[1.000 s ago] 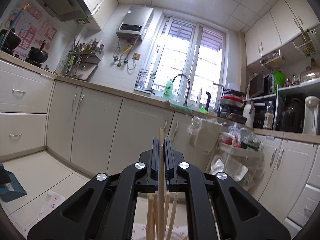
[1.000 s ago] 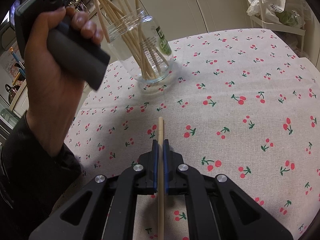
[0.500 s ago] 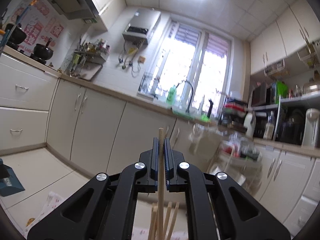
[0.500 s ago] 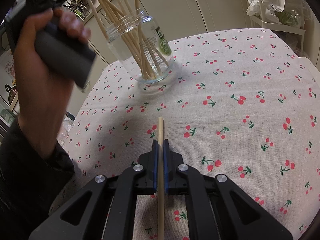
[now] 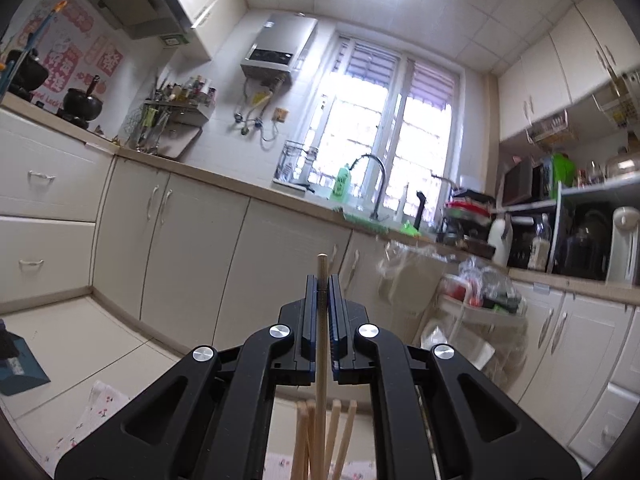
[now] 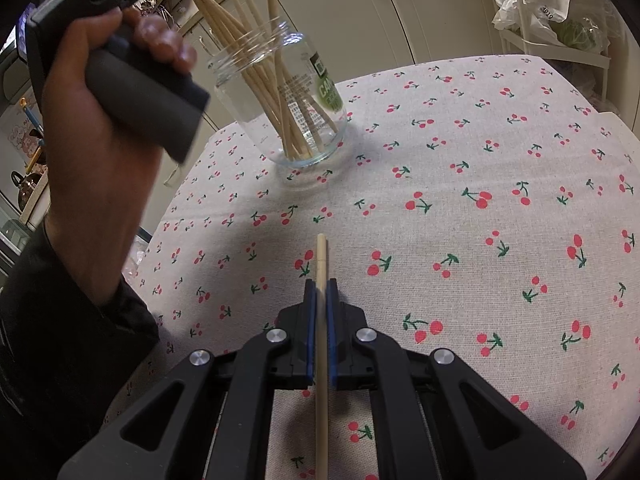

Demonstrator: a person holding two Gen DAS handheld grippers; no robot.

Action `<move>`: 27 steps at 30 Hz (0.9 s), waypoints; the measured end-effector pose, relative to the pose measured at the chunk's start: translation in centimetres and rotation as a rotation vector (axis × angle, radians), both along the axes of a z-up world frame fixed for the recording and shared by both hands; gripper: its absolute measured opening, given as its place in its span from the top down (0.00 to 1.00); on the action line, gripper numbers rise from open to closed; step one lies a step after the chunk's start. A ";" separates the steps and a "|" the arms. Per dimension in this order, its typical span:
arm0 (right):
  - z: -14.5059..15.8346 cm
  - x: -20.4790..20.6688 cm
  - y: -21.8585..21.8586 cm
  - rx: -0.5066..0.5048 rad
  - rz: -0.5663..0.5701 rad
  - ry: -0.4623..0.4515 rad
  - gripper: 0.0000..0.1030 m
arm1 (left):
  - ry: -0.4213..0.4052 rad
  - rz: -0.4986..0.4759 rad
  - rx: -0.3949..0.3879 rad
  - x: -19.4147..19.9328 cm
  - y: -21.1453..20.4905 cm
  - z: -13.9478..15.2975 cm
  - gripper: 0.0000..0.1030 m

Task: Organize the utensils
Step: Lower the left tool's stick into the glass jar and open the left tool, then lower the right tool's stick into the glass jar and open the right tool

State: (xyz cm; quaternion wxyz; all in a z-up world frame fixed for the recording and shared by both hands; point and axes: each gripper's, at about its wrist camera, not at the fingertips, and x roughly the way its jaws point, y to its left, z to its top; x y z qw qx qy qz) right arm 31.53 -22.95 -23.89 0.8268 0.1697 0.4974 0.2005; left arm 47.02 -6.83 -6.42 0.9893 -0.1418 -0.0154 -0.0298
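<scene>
My left gripper is shut on a wooden chopstick that runs down towards several chopstick tops below it. Its handle and the hand holding it show in the right wrist view, up left of a clear glass jar holding several chopsticks. My right gripper is shut on another chopstick, held above the cherry-print tablecloth in front of the jar.
Kitchen cabinets, a sink and window lie ahead of the left gripper. A rack with plastic bags stands beyond the table's far right edge. The table's left edge is near the jar.
The left gripper tilted upward and lifted slightly, then settled; its hand shifted a little by the jar. The right gripper and its chopstick stayed almost still.
</scene>
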 end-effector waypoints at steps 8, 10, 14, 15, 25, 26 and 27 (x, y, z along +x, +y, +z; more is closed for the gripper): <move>0.1 0.2 0.4 -0.027 0.027 -0.003 0.94 | 0.066 -0.062 0.112 -1.1 -1.2 -1.7 0.94; 0.2 0.3 0.6 -0.040 0.033 -0.004 0.94 | 0.085 -0.070 0.126 -1.5 -1.0 -1.9 0.91; 0.3 0.4 0.9 -0.059 0.050 -0.006 0.94 | 0.104 -0.075 0.135 -3.2 -0.2 -2.0 0.75; 0.3 0.5 0.9 -0.061 0.053 -0.006 0.94 | 0.107 -0.074 0.135 -3.6 0.0 -2.0 0.73; 0.8 1.9 2.2 -0.072 0.088 0.016 0.77 | 0.235 -0.034 0.053 -9.6 4.9 -4.9 0.54; 1.0 2.0 2.7 -0.080 0.100 0.012 0.74 | 0.255 -0.029 0.039 -10.2 5.3 -5.5 0.53; 1.1 2.0 3.1 -0.100 0.109 0.006 0.71 | 0.267 -0.025 0.032 -10.5 5.7 -6.0 0.53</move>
